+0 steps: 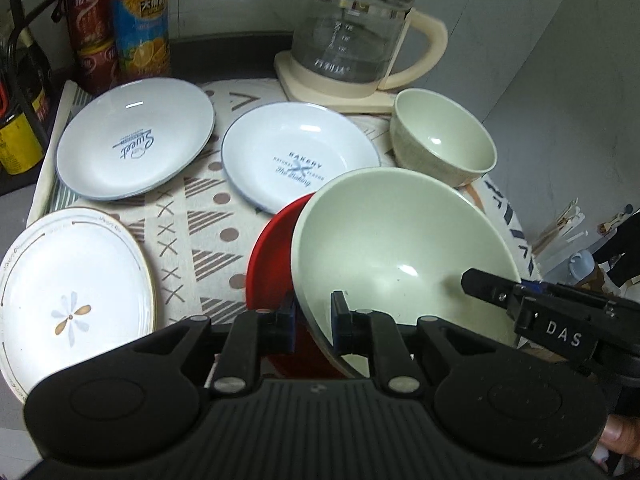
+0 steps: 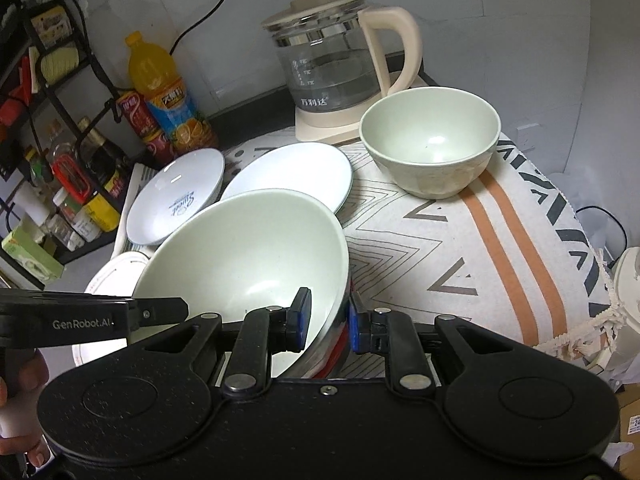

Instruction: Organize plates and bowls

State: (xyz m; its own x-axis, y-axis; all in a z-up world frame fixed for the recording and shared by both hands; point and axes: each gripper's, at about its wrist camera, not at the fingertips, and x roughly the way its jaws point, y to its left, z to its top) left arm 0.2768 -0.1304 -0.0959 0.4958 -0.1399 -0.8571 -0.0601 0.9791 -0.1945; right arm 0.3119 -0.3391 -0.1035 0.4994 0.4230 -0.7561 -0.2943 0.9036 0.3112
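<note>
My left gripper (image 1: 313,320) and right gripper (image 2: 326,320) each clamp the rim of the large green bowl (image 1: 396,248), tilted above the red plate (image 1: 268,264) on the patterned cloth (image 1: 208,216).

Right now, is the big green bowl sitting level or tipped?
Tipped. The big green bowl leans with its opening tilted up, its rim between both hand-held grippers' fingers, the left and right, over the red bowl.
</note>
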